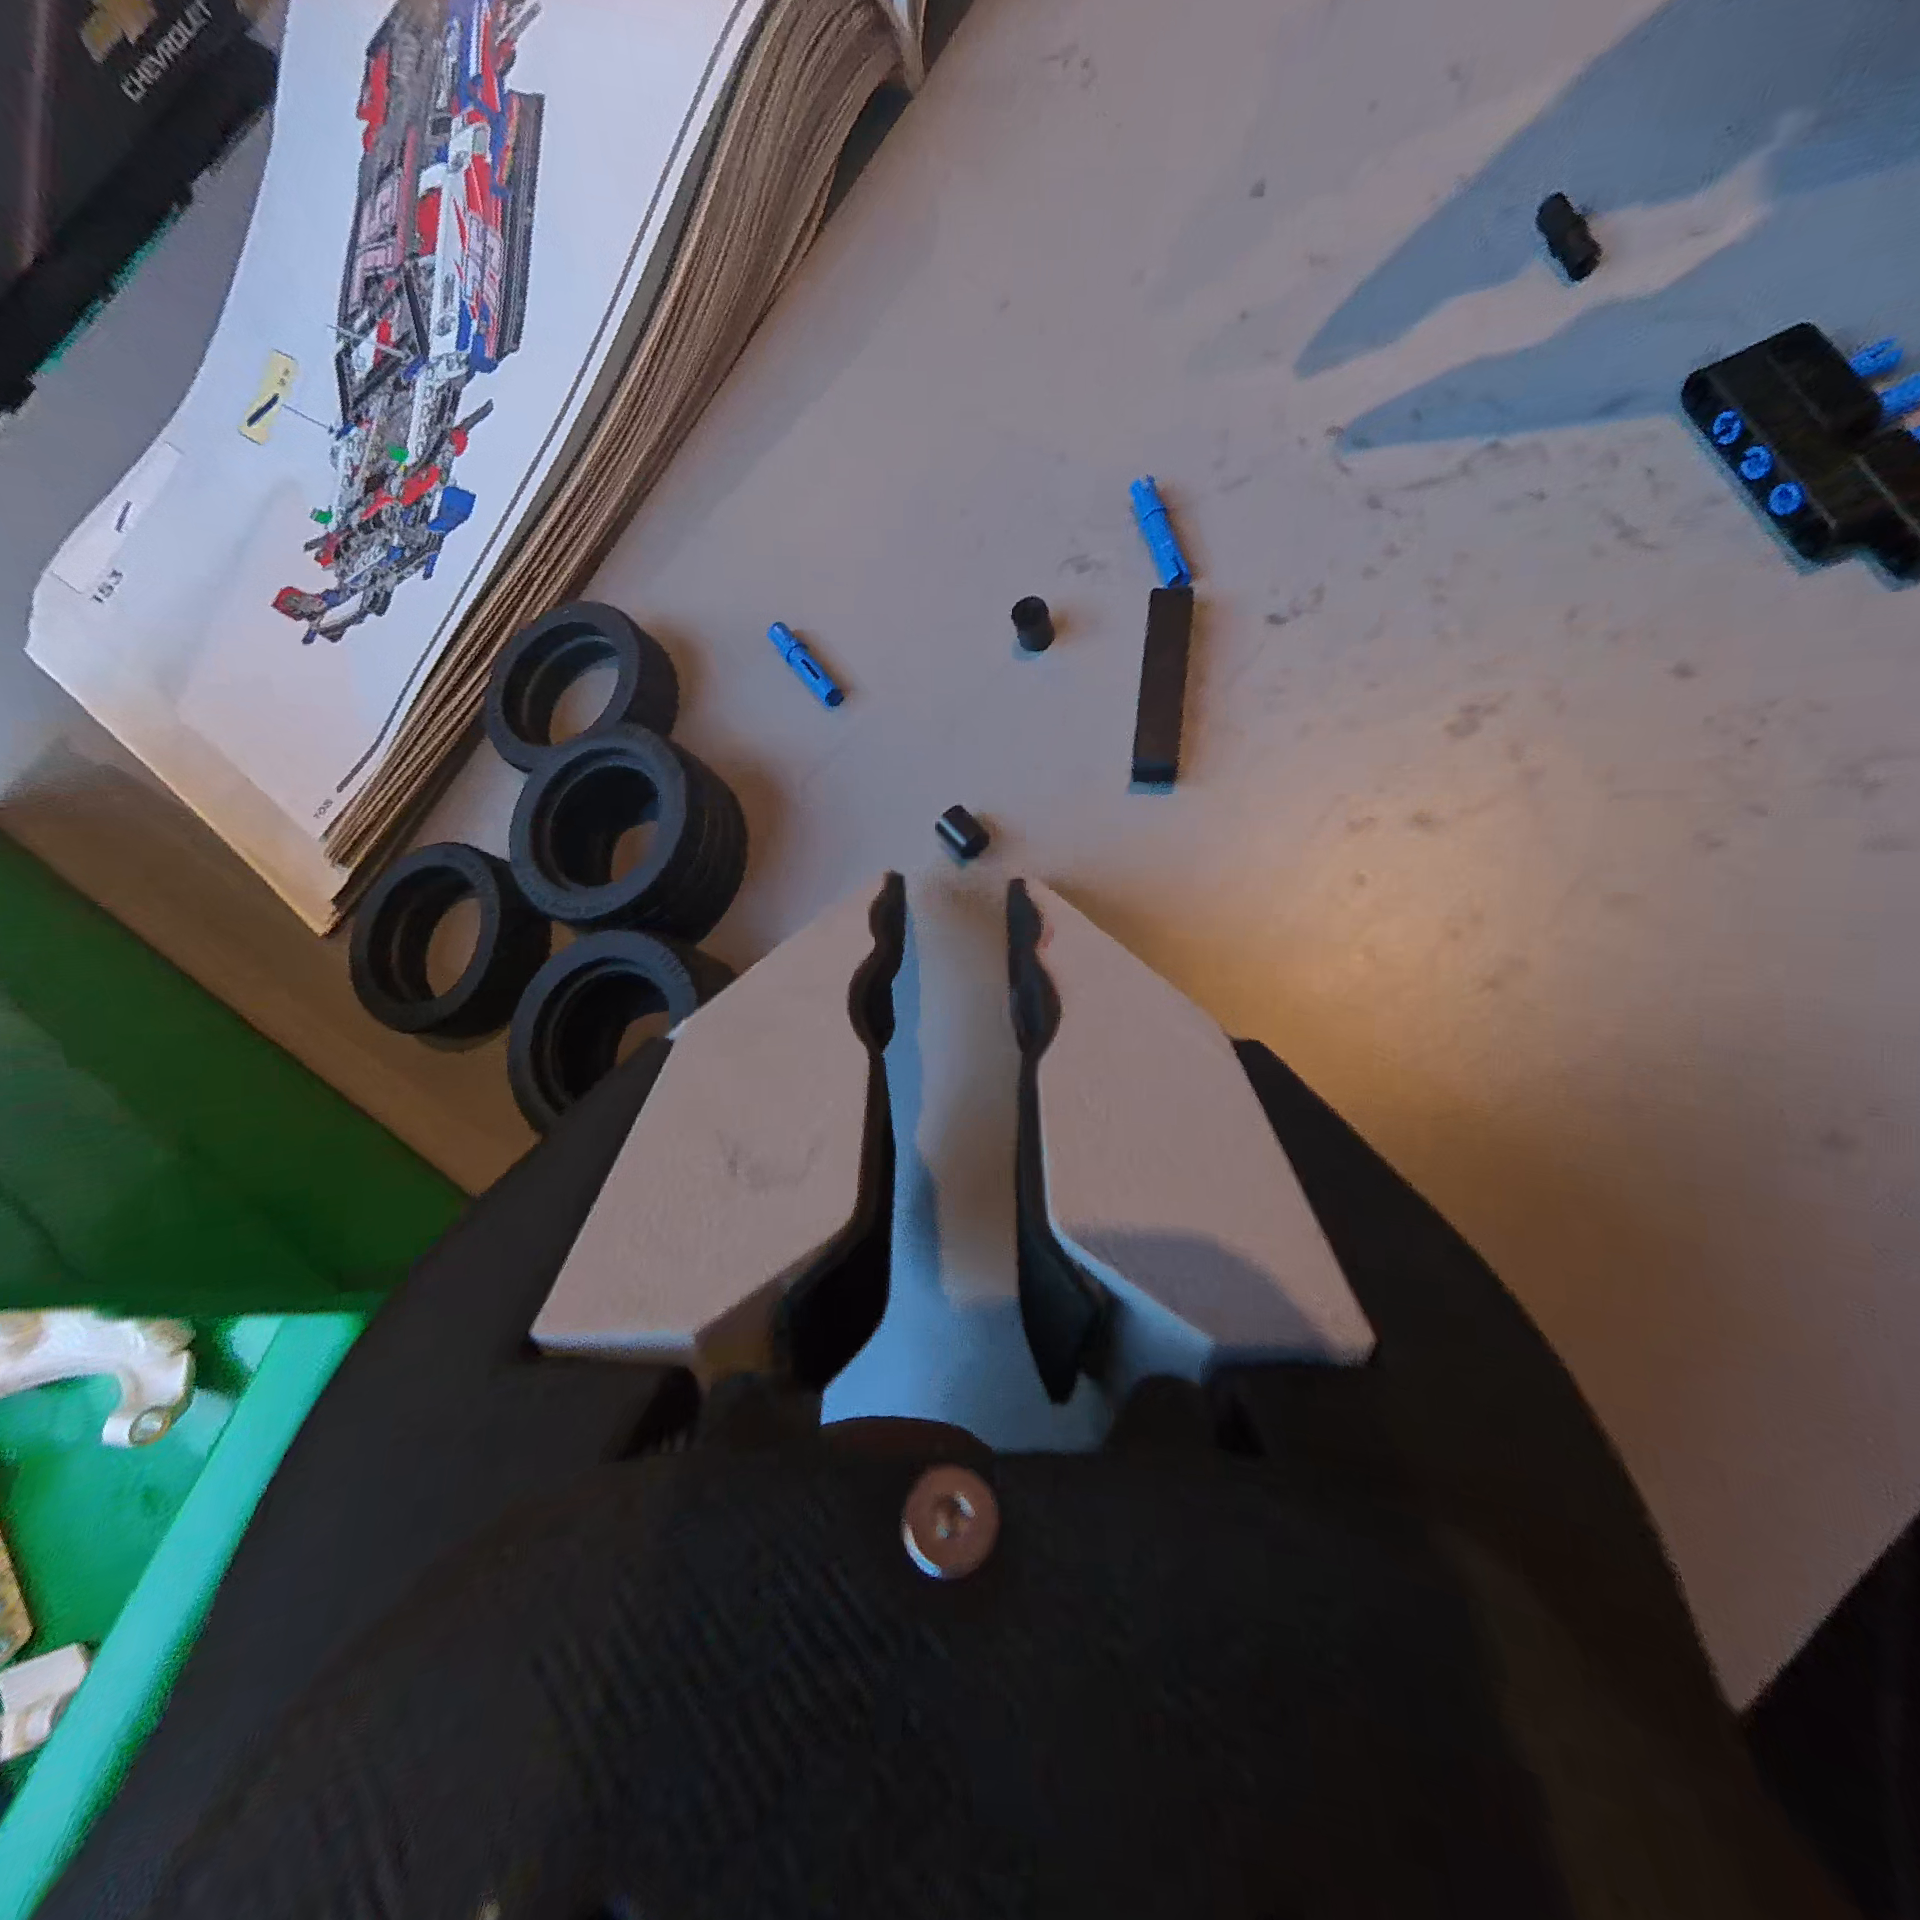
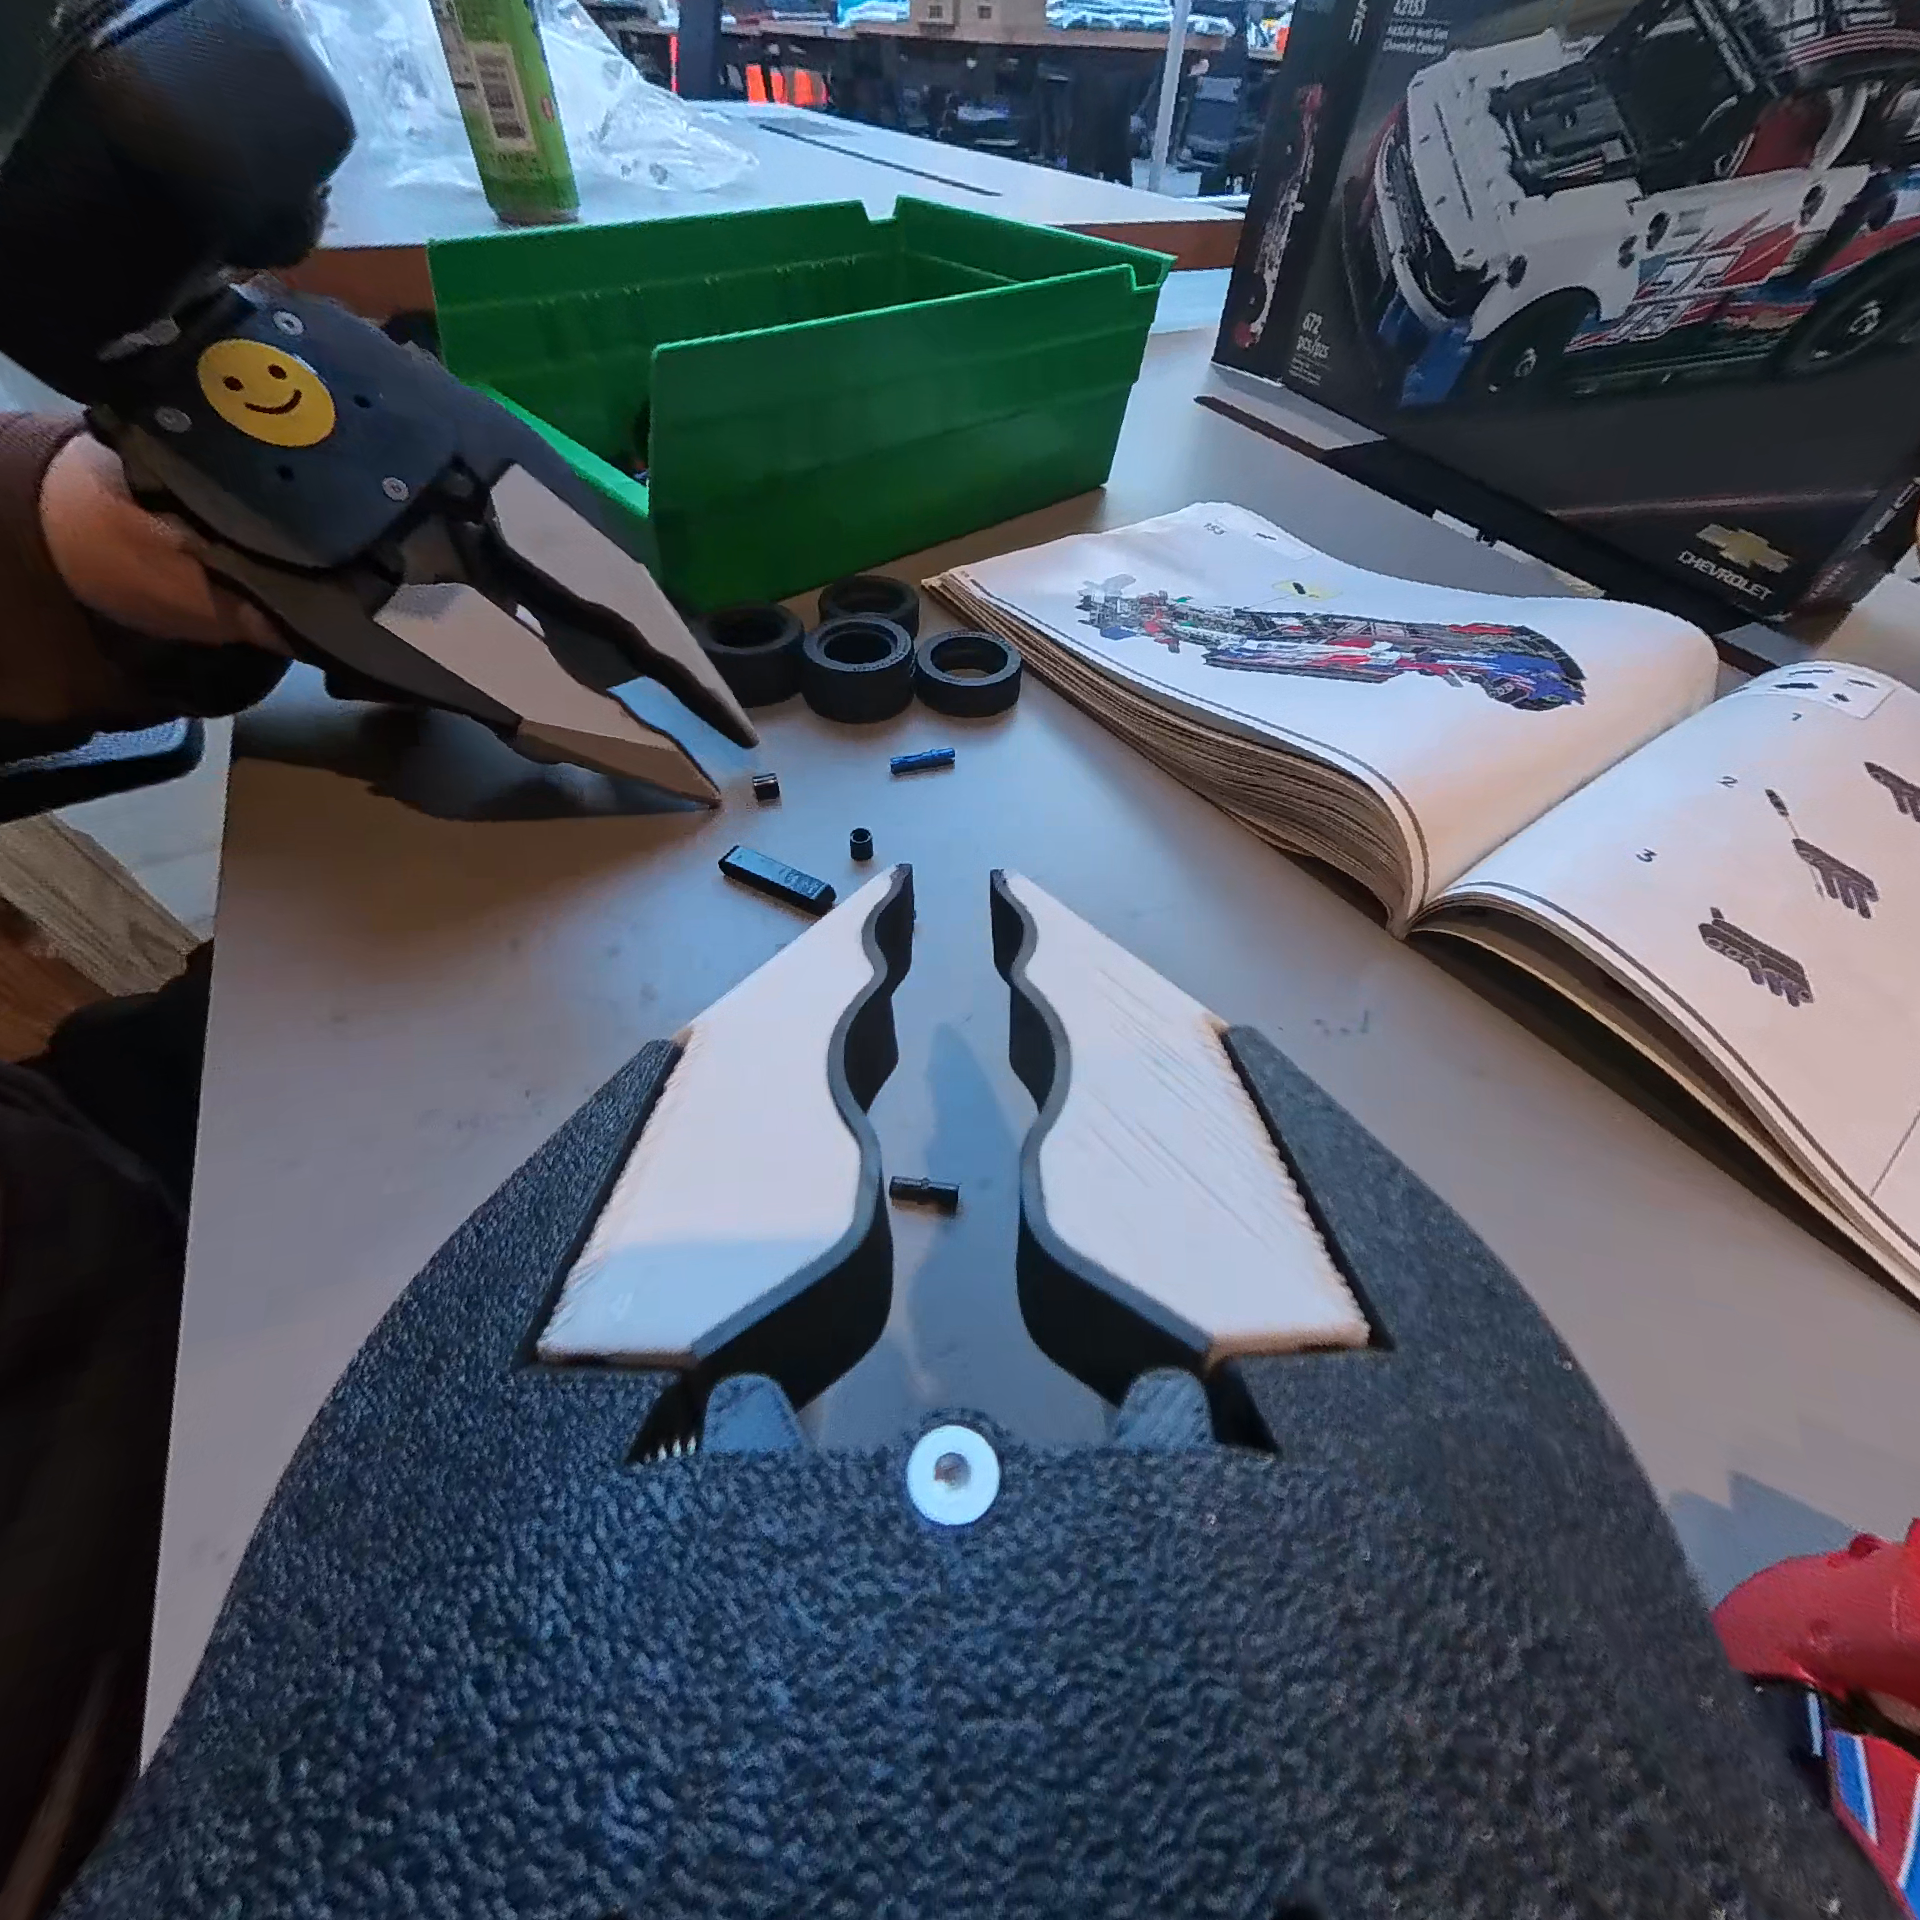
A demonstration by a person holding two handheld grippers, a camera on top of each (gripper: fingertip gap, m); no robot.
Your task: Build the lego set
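Observation:
My left gripper (image 1: 954, 888) is open and empty, its tips low over the table just short of a small black bush (image 1: 961, 831). Beyond it lie a second black bush (image 1: 1031, 623), a black beam (image 1: 1162, 686) and two blue pins (image 1: 805, 665) (image 1: 1161, 530). A black assembly with blue pins (image 1: 1808, 447) sits far right. My right gripper (image 2: 951, 878) is open and empty above the table, with a black pin (image 2: 924, 1193) on the table between its fingers. The right wrist view also shows the left gripper (image 2: 732, 771) by the small bush (image 2: 766, 787), and the beam (image 2: 777, 879).
Several black tyres (image 2: 857, 665) lie by a green bin (image 2: 800, 395). An open instruction book (image 2: 1351, 707) lies to the right, with the set's box (image 2: 1610, 260) behind it. A red car part (image 2: 1839, 1642) is at bottom right. A loose black piece (image 1: 1567, 237) lies far off. About 15 centimetres separates my left fingertips from my right. The loose black piece (image 1: 1567, 237) is about 8 centimetres from my right fingertips and 15 centimetres from my left. The right camera catches it too, in the right wrist view (image 2: 923, 1193).

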